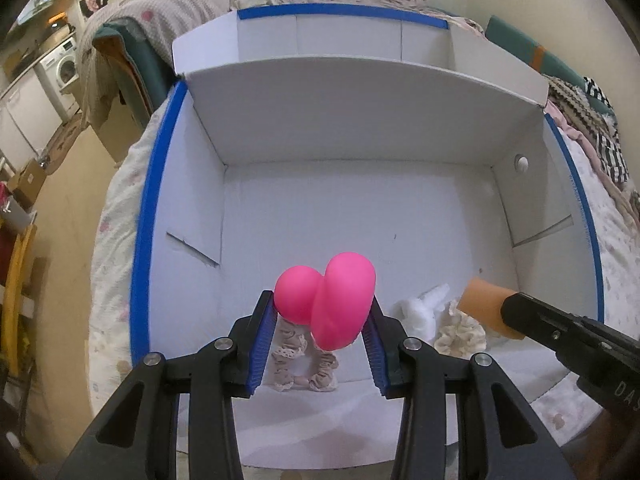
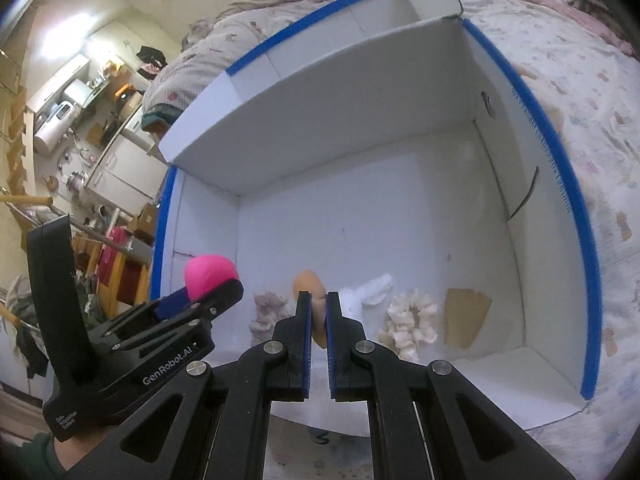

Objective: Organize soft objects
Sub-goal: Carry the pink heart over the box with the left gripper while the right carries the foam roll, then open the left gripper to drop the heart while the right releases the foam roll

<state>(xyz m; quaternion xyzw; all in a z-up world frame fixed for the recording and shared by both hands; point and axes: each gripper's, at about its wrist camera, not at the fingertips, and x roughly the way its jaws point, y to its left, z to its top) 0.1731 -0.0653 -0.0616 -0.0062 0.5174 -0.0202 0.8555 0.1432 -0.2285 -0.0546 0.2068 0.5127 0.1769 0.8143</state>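
A white cardboard box (image 1: 360, 200) with blue-taped rims lies open on a bed. My left gripper (image 1: 322, 312) is shut on a pink heart-shaped soft toy (image 1: 332, 300) and holds it above the box's near end; it also shows in the right wrist view (image 2: 208, 270). My right gripper (image 2: 318, 308) is shut on an orange soft piece (image 2: 310, 284), seen from the left wrist view (image 1: 486, 306) at the right. On the box floor lie a beige scrunchie (image 1: 304, 364), a white soft toy (image 1: 424, 312) and a cream scrunchie (image 2: 412, 320).
The box (image 2: 360, 220) has tall side walls and an upright rear flap (image 1: 360, 80). A brown patch (image 2: 466, 316) marks the floor by the right wall. A floral bedspread (image 2: 560, 100) surrounds the box. Cluttered furniture and a washing machine (image 1: 64, 68) stand at far left.
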